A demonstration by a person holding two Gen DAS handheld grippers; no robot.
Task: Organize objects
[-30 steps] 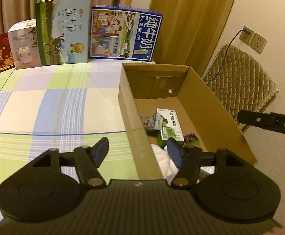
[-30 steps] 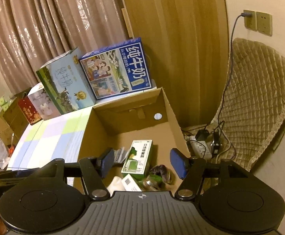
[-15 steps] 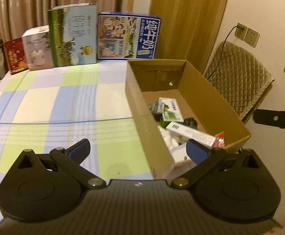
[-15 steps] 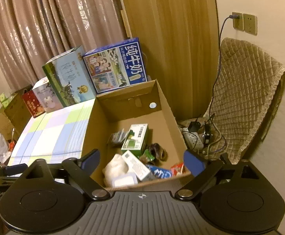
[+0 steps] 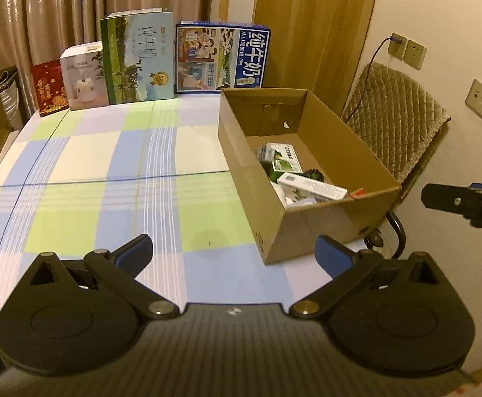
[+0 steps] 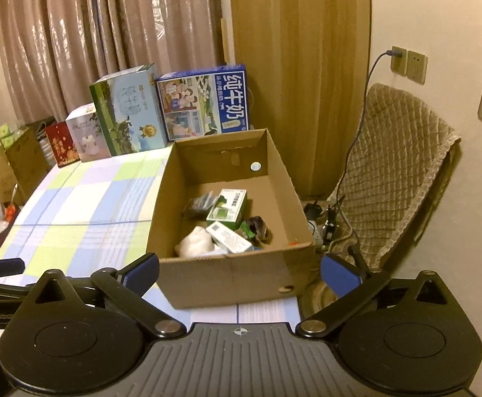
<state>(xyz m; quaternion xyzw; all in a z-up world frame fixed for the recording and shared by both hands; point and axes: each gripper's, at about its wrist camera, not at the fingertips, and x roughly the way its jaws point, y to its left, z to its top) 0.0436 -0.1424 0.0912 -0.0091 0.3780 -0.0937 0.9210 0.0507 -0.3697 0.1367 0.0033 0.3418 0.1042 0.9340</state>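
The cardboard box (image 5: 310, 221) sits at the tabletop's (image 5: 108, 172) right edge; 4 cartons line its far edge. Both hand-held grippers (image 5: 232, 253) (image 6: 239, 273), jaws just opened wide, hold nothing.

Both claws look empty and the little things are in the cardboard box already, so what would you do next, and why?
Probably just draw both back and stop. The left gripper and right gripper stand open and empty, the small items lie in the cardboard box, and the checked tablecloth shows nothing loose.

A plaid cloth (image 5: 115, 152) of green, blue, lilac and cream squares is covering the counter. Beside it a plain brown cardboard box (image 6: 227, 278) is sitting, with a blue-printed carton (image 5: 222, 61) and a green-edged carton (image 5: 138, 59) showing behind the box.
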